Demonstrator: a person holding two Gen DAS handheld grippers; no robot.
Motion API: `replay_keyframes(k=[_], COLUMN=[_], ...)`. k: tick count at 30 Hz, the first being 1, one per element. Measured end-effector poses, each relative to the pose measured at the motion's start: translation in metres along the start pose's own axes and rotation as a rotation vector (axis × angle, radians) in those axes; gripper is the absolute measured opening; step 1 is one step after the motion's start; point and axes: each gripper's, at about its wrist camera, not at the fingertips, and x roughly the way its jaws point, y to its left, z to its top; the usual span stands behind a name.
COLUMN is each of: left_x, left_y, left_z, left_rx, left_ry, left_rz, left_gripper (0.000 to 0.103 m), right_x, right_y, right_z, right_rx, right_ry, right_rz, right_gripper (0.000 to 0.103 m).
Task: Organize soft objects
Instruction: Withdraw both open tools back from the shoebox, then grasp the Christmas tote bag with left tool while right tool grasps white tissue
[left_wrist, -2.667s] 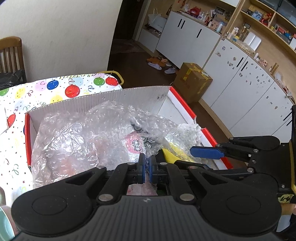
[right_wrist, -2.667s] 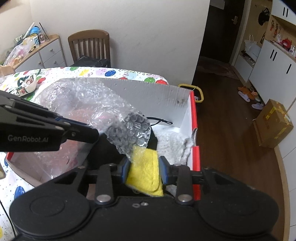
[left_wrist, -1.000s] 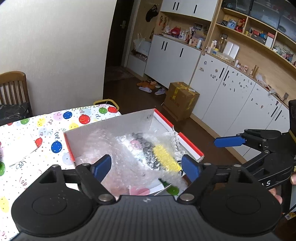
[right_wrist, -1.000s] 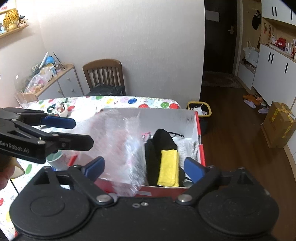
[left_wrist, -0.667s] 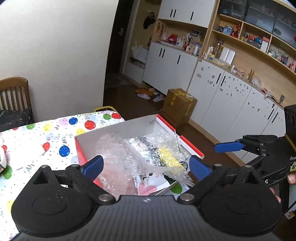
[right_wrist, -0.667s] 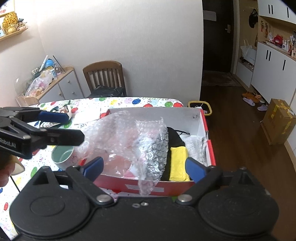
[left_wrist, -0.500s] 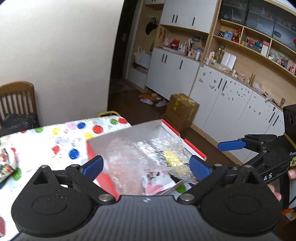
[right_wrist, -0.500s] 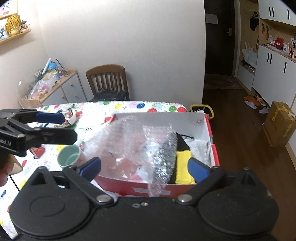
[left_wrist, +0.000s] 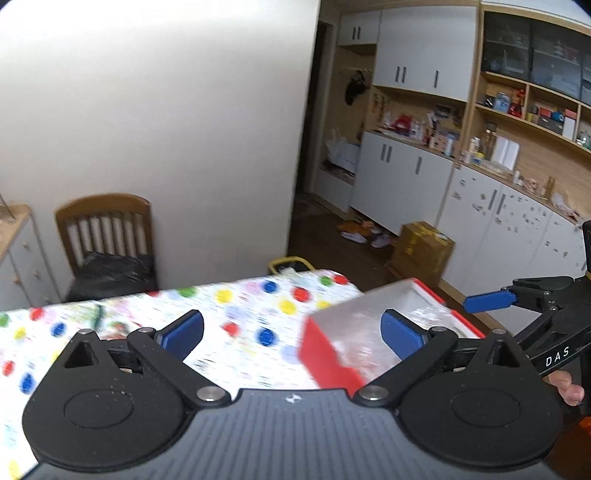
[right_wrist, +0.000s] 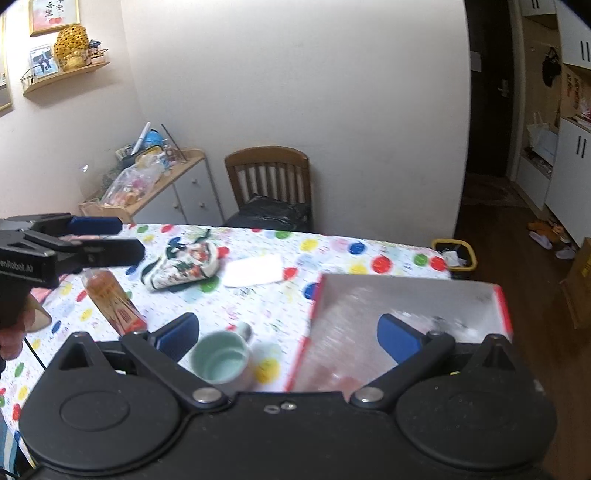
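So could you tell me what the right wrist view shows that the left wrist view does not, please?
Only the right wrist view shows the mint cup, the bottle, the patterned pouch, the white pad and the wall shelf. Only the left wrist view shows the cupboards and the cardboard carton. Both show the red-edged box, the dotted tablecloth, the wooden chair and both grippers open.

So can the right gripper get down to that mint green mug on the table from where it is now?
Probably yes. The right gripper is open and empty, and the mug stands upright just below, between its fingers. Nothing lies over it; the bottle and the red box sit off to either side.
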Motion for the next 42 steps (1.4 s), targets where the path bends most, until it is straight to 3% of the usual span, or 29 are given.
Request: replay_keyframes(k=[7, 15, 29, 34, 42], left_x=[-0.019, -0.023, 0.027, 0.063, 0.126], left_y=[0.076, 0.153, 0.277, 0.305, 0.312], left_z=[0.009, 0.007, -0.016, -0.033, -0.055], left_rx=[0.004, -0.017, -0.141, -0.154, -0.032], left_ry=[-0.012, 0.009, 0.098, 0.169, 0.312], left_rz=[0.06, 0.077, 0.177, 0.147, 0.05], left_gripper=[0.103, 0.103, 0.103, 0.103, 0.103], right_x=[0.042, 0.102, 0.207, 0.244, 0.3], right_y=[0.051, 0.094, 0.121, 0.13, 0.135], right_z=[0.026, 0.045, 0.064, 0.066, 0.066], right_rx=[-0.043, -0.044, -0.068, -0.132, -0.187], right_ry=[0.019, 0.078, 0.215, 0.278, 0.36], right_rz=[0.002, 0.0, -0.069, -0.096, -0.117], right_gripper=[0.103, 0.103, 0.103, 0.103, 0.103])
